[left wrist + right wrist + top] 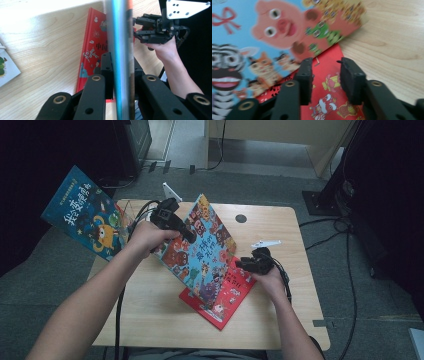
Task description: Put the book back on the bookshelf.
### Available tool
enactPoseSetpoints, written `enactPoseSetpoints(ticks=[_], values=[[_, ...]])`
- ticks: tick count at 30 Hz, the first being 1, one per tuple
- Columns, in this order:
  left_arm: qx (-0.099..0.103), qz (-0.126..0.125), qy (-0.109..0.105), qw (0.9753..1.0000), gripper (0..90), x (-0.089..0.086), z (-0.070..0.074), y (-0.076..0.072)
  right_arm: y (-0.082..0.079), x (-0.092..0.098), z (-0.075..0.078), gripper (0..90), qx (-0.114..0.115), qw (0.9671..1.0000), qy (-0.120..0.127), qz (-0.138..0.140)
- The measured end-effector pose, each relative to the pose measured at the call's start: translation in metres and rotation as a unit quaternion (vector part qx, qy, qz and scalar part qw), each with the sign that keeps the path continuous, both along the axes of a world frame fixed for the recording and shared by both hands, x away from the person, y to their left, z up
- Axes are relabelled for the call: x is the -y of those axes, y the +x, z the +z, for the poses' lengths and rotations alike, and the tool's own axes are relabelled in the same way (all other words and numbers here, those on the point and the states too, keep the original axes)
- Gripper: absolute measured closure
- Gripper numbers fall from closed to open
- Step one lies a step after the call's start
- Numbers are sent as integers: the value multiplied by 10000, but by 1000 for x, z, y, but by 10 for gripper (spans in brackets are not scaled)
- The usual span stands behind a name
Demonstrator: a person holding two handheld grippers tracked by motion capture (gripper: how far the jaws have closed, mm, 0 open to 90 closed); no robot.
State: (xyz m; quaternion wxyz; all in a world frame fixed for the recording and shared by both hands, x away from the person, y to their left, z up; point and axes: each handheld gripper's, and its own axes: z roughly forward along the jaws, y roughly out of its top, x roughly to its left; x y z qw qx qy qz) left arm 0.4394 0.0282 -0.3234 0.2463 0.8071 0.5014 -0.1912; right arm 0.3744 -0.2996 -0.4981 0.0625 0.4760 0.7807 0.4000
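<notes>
Left gripper (189, 236): clamped on the top edge of the blue picture book (202, 252), tilting it up over the red book (227, 295).
Right gripper (242, 264): jaws apart, empty, at the red book's edge.
Table (150, 295): wooden, under both books.
Second blue book (87, 215): at the table's left edge.

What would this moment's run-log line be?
left gripper: shut on blue animal book, tilted | right gripper: open over red book | table

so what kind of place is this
Probably a lab or studio corner set up for recording, not a home: a small wooden table on grey carpet, cables trailing over the floor, dark curtains at the sides, and children's picture books, one blue book held up.
</notes>
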Motion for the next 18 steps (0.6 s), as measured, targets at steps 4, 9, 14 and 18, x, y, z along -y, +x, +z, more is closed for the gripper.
enactPoseSetpoints(ticks=[4, 9, 14, 18], values=[[146, -139, 156, 9997, 819, 1, 9, -4, 1, -3, 0, 553, 68, 9999, -89, -2], [199, -203, 164, 9995, 818, -2, 12, -9, 5, -4, 1, 544, 64, 9999, -85, 56], [284, -205, 140, 9993, 818, -12, 15, -13, 10, -5, -2, 539, 81, 9999, -68, 55], [381, -68, 84, 9992, 817, -28, 22, -20, 13, -6, -4, 541, -7, 9999, -79, 78]])
